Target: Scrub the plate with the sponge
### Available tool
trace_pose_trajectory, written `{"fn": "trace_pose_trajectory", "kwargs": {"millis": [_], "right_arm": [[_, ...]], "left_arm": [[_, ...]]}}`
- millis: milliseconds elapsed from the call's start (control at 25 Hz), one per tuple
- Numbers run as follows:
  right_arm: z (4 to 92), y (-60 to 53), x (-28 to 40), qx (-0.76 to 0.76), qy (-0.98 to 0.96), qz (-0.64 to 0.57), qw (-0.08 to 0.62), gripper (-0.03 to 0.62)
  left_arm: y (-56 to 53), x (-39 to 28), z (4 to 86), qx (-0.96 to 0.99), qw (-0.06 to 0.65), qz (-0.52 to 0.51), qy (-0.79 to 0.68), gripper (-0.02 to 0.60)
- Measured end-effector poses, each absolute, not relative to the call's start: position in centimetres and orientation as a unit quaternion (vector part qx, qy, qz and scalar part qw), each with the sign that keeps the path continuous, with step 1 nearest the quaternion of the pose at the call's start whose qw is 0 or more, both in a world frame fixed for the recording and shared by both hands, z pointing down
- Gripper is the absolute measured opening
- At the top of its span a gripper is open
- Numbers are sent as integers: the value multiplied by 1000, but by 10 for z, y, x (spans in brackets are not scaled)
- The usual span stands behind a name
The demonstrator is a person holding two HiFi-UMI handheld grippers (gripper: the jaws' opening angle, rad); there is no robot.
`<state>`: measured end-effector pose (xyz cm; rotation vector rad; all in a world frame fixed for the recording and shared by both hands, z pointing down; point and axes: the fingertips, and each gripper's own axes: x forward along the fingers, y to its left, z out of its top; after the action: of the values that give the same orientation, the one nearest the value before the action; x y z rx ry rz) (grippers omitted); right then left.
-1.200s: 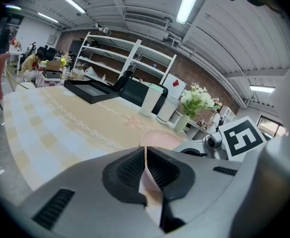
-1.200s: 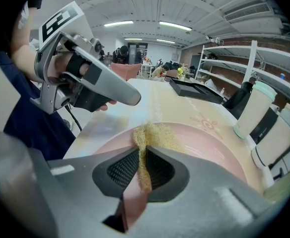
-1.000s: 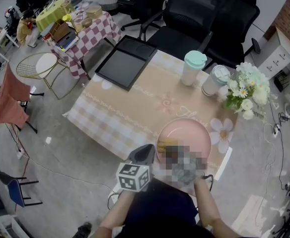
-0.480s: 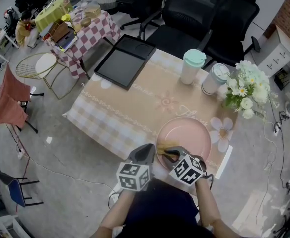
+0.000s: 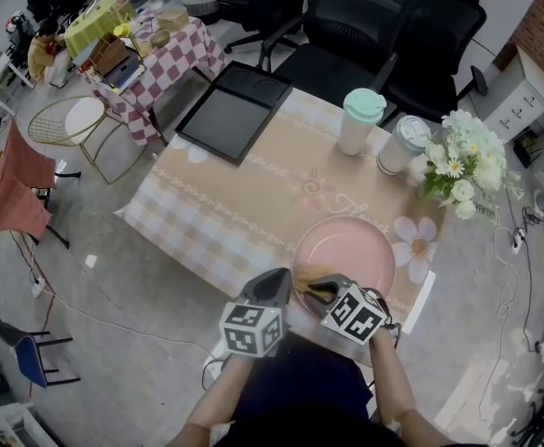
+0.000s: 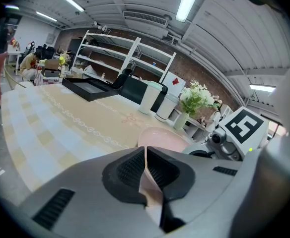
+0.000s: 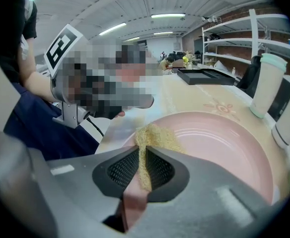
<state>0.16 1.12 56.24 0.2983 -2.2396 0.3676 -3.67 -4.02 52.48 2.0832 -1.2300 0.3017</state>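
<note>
The sponge ran down between the jaws of the right gripper, its lower part hidden there. The plate showed only a sliver past the left gripper, whose jaws covered its clamped near rim.

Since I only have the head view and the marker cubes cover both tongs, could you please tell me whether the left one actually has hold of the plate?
Observer: Yes. In the left gripper view the left tongs are shut on the pink plate, with its thin rim pinched between them.
Operator: Thank you. And is the sponge gripped by the right one?
Observer: It is. The right gripper view shows the right tongs shut on the yellow sponge, which lies on the plate's near edge.
</note>
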Motion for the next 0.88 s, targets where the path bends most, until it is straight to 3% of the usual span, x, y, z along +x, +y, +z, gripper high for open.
{"fn": "trace_pose_trajectory", "kwargs": {"millis": [880], "right_arm": [[558,24,3,104,-891,157,413,43]], "left_arm": [[-37,-31,527,804,350,119,-466,21]]}}
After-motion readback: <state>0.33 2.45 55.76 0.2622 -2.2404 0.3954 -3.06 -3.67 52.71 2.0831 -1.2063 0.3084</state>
